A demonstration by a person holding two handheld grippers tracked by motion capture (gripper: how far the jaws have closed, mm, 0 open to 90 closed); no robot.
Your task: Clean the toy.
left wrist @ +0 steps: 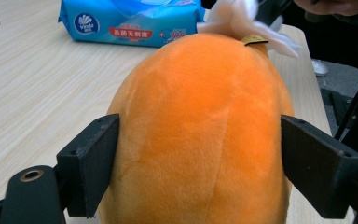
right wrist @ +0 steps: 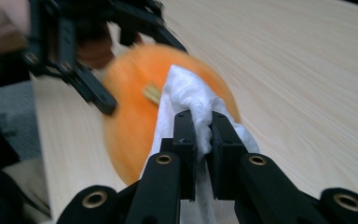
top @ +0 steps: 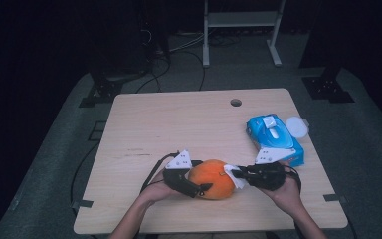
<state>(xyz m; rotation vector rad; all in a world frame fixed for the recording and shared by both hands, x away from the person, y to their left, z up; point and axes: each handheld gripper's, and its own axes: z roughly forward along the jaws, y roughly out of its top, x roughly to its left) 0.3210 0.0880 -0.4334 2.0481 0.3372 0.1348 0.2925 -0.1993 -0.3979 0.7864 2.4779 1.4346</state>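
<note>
An orange plush fruit (top: 213,179) with a small brown stem (left wrist: 254,39) lies near the table's front edge. My left gripper (top: 201,175) reaches in from the left, and its two black pads (left wrist: 91,163) press on the fruit's sides, jaws spread wide around it (left wrist: 200,140). From the right comes my right gripper (top: 238,174), shut on a crumpled white wipe (right wrist: 186,93). That wipe (top: 239,183) rests against the fruit's stem end (right wrist: 151,93). In the right gripper view the fruit is blurred.
A blue pack of wet wipes (top: 274,139) lies at the table's right, with a round white lid (top: 297,126) beside it. The light wooden table (top: 179,119) has a cable hole (top: 236,102) near its far edge. A metal frame stands on the floor beyond.
</note>
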